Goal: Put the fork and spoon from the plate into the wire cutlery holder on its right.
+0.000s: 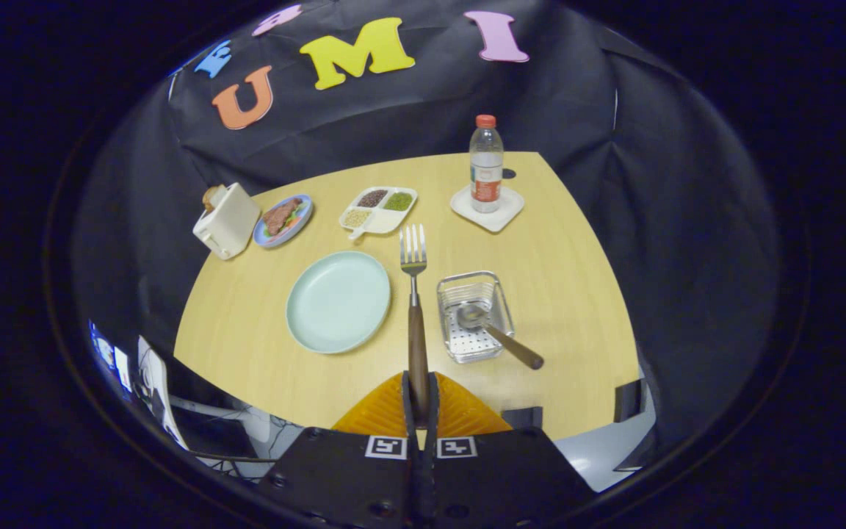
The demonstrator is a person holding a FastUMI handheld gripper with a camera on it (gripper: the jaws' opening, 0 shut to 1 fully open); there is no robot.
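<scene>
The jaws [420, 397] are pinched on the brown wooden handle of the steel fork [413, 294], which sticks straight out ahead of them, tines pointing away, raised above the pale wooden table [555, 242]. In the view the fork lies over the gap between the round, pale green plate [338, 301] on its left and the rectangular wire cutlery holder [473, 316] on its right. The wooden-handled steel spoon [496, 334] already sits in the holder, bowl down on the perforated floor and handle leaning out over the near right corner. Further off on the table stand a clear plastic water bottle with a red cap [486, 165] on a white square coaster [487, 208], a white divided dish of grains [379, 208], a blue plate of food [283, 220] and a cream toaster [226, 220].
</scene>
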